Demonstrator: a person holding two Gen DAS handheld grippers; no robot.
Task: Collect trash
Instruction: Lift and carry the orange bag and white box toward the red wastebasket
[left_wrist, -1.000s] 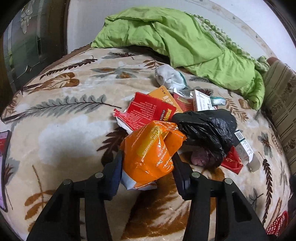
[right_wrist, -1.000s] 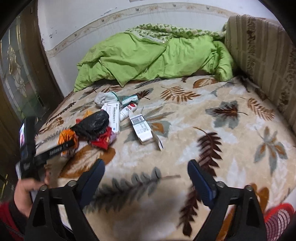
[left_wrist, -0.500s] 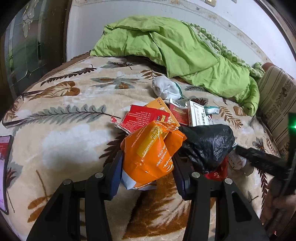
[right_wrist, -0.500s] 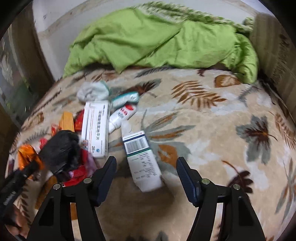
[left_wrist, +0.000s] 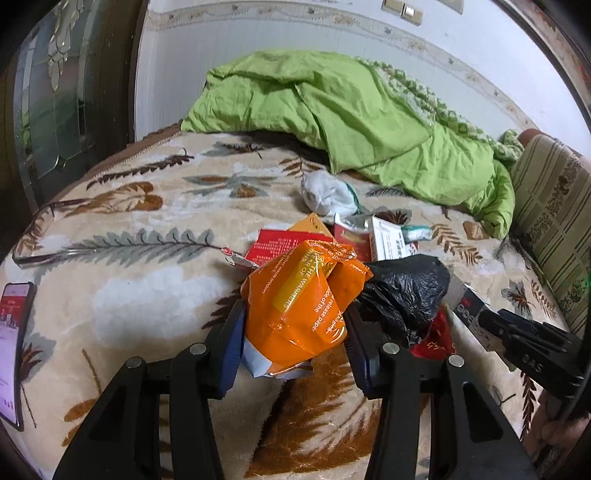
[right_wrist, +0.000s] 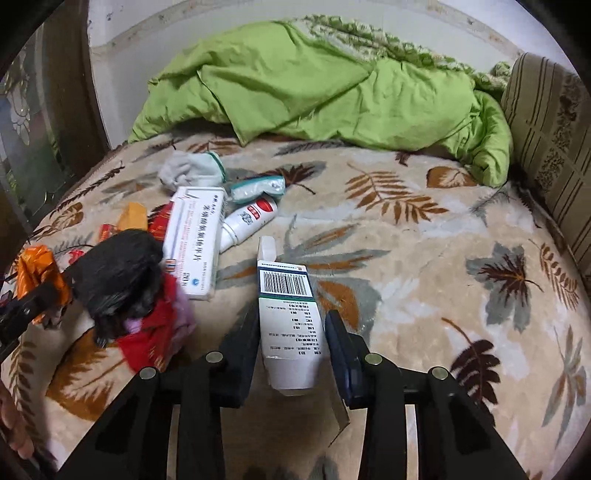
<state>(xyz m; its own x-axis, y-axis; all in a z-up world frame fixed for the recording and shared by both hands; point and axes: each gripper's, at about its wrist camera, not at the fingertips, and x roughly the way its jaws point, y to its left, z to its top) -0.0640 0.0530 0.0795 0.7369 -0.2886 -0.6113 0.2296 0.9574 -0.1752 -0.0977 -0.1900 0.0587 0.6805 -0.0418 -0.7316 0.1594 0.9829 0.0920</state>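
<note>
A crumpled orange plastic wrapper with yellow stripe (left_wrist: 303, 310) is clamped between the jaws of the left gripper (left_wrist: 293, 354) and is held just above the leaf-patterned beige blanket (left_wrist: 155, 266). The jaws of the right gripper (right_wrist: 291, 354) have just been closing, and a white cardboard box with a barcode (right_wrist: 290, 317) is now between them; the left pad is touching its side, while contact on the right side cannot be told for sure, so the grasp is judged as nearly complete. The task is judged to be in its early part, because much trash is not yet collected. A crumpled black plastic bag (right_wrist: 118, 273) lies to the left of the box, with red packaging (right_wrist: 155, 332) touching it at the near side. Farther, a long white medicine box (right_wrist: 194, 240), a small white bottle with red label (right_wrist: 247, 221) and a grey-white crumpled cloth (right_wrist: 188, 171) are lying near each other. No bin or collecting bag is seen, so where the held items are to be put cannot be told. A green quilt (right_wrist: 314, 85) is piled at the far side.
</note>
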